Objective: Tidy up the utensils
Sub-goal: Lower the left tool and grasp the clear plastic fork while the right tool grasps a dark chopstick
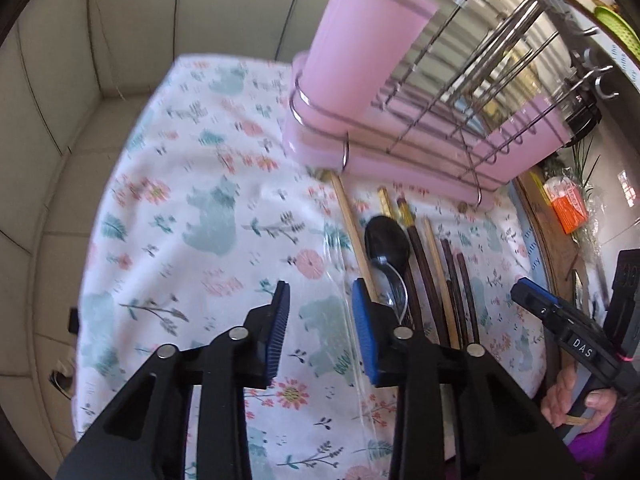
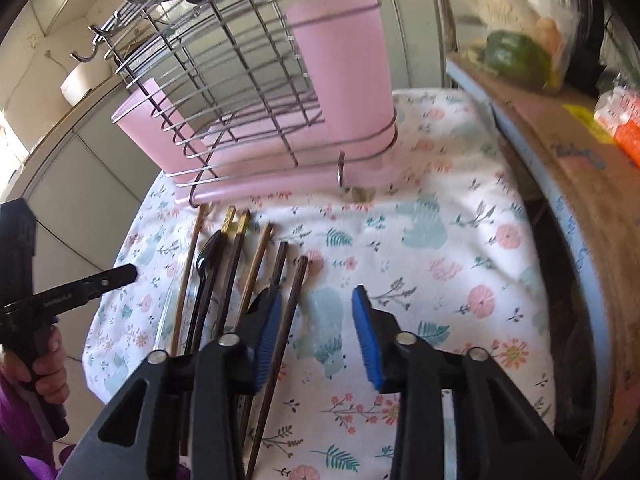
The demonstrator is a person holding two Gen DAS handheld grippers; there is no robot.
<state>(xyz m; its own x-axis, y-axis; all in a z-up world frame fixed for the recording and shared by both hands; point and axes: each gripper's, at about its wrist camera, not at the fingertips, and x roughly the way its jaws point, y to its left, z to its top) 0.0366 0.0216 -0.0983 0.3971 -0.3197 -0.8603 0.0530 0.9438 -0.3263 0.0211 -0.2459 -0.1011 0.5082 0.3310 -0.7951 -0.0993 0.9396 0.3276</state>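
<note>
Both grippers tipped steeply down toward the table, side by side above the floral cloth [image 1: 192,208]. The left gripper [image 1: 320,320] hung over bare cloth with its blue pads [image 1: 280,328] parted and nothing between them, its right pad just at the near end of a pale chopstick. The right gripper [image 2: 316,332] hovered the same way, jaws apart and empty; a dark chopstick [image 2: 280,344] ran under its left pad [image 2: 266,344], though whether it touched I couldn't tell. In the left wrist view the right gripper [image 1: 532,292] poked in from the right edge, a hand [image 1: 568,404] wrapped around its grip below. In the right wrist view the left gripper [image 2: 128,272] reached in from the left, a hand [image 2: 44,368] on its handle.

The utensils lay in a loose row on the cloth: several chopsticks [image 1: 436,276], pale and dark, with a black spoon [image 1: 386,240] among them, their far ends pointing at the dish rack [image 2: 240,92]. That wire rack sat at the back of the cloth, a pink cup holder [image 2: 348,76] at one end.
</note>
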